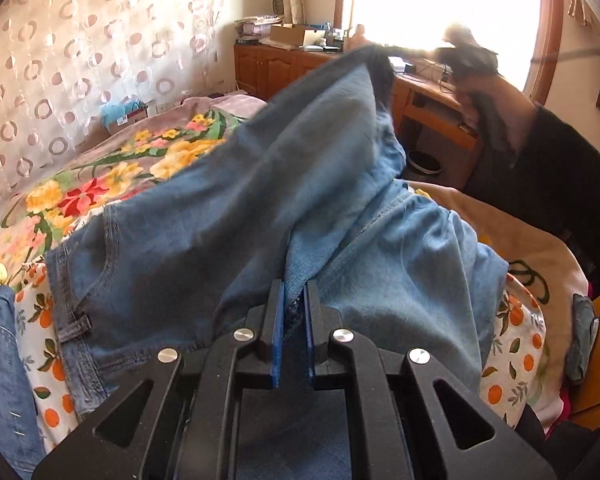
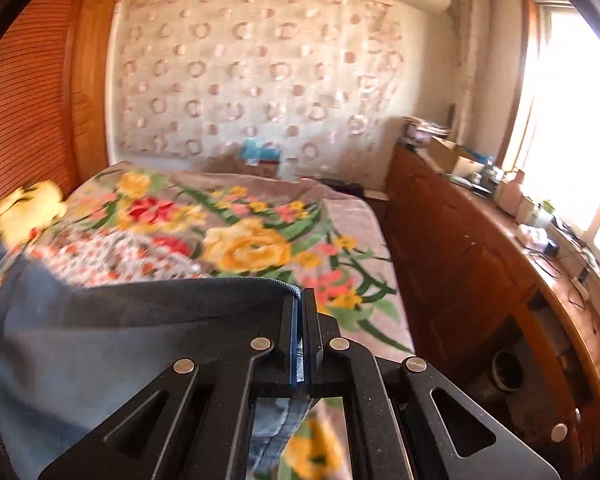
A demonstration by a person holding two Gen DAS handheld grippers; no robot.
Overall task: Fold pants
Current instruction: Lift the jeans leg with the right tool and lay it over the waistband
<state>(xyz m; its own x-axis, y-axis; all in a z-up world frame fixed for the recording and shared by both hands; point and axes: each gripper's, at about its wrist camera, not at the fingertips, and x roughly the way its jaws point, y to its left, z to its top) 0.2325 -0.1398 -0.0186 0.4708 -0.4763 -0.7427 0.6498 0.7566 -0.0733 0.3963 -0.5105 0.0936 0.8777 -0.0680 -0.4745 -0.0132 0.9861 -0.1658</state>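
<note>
Blue denim pants (image 1: 236,208) lie on a flowered bed, one leg drawn up toward the window. My left gripper (image 1: 293,292) is shut on a fold of the denim near the crotch seam, low over the bed. The right gripper (image 1: 466,54), blurred against the bright window, holds the raised leg end up high, a hand in a dark sleeve behind it. In the right wrist view my right gripper (image 2: 300,300) is shut on the hemmed edge of the pants (image 2: 100,332), which hang away to the left below it.
The flowered blanket (image 2: 256,240) covers the bed. A wooden cabinet and desk (image 2: 460,248) with clutter run along the right, under the window. A yellow soft item (image 2: 28,204) lies at the wooden headboard. More denim (image 1: 0,360) sits at the left edge.
</note>
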